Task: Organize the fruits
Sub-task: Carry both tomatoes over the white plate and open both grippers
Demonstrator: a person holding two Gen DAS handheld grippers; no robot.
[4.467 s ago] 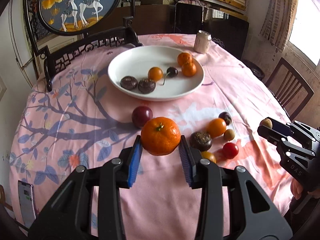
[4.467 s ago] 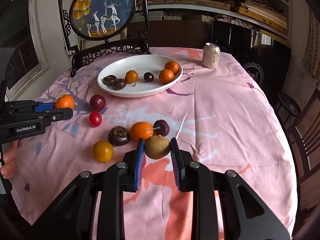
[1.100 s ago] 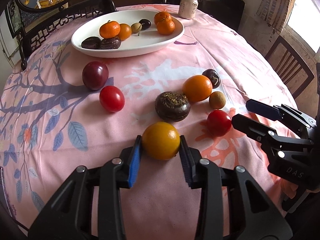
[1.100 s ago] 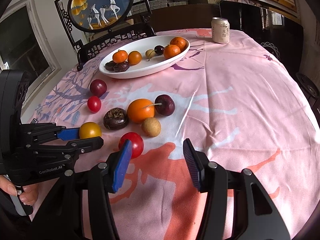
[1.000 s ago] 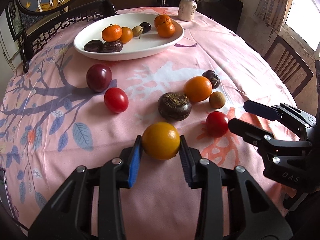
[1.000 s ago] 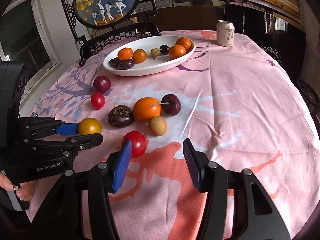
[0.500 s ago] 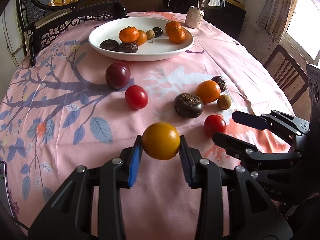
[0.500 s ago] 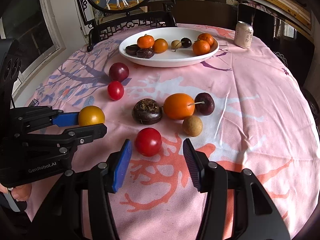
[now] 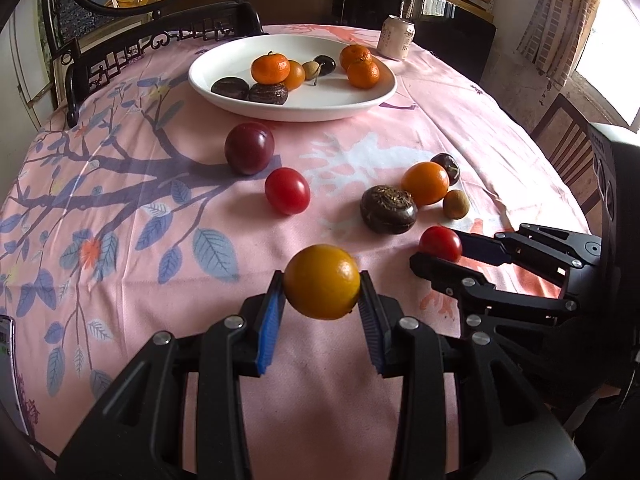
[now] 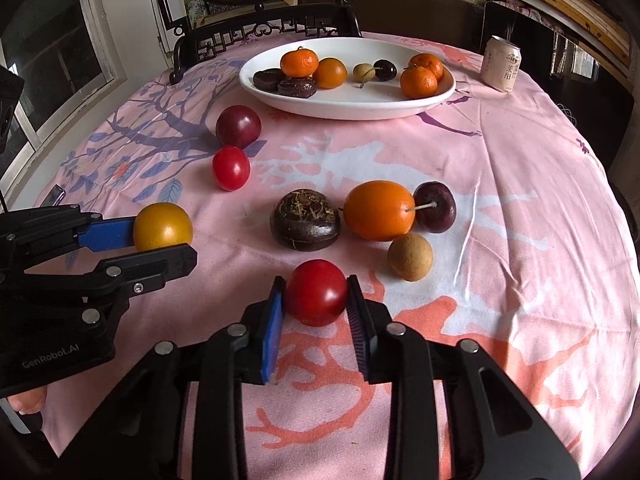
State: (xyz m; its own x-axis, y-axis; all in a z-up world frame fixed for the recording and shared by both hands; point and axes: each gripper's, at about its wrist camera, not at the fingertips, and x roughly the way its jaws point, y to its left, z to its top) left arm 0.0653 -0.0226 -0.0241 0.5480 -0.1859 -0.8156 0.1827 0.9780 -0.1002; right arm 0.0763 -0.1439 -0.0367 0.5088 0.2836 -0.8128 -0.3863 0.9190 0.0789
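My left gripper (image 9: 322, 305) is shut on a yellow-orange fruit (image 9: 322, 282) and holds it above the pink tablecloth; that fruit also shows in the right wrist view (image 10: 162, 227). My right gripper (image 10: 316, 308) has closed around a red tomato (image 10: 316, 293) that rests on the cloth; the tomato also shows in the left wrist view (image 9: 440, 243). The white plate (image 10: 360, 104) at the far side holds several fruits. Loose on the cloth lie a second red tomato (image 10: 231, 168), a dark red plum (image 10: 238, 126), a brown wrinkled fruit (image 10: 305, 219), an orange fruit (image 10: 379, 210), a dark cherry (image 10: 435, 207) and a tan longan (image 10: 410, 257).
A drink can (image 10: 502, 64) stands at the far right of the table. A dark carved chair (image 10: 264, 32) stands behind the plate, with a round deer picture above it. A wooden chair (image 9: 568, 148) stands past the table's right edge.
My right gripper has moved forward and closed from wide open onto the near red tomato. My left gripper has lifted the yellow-orange fruit higher.
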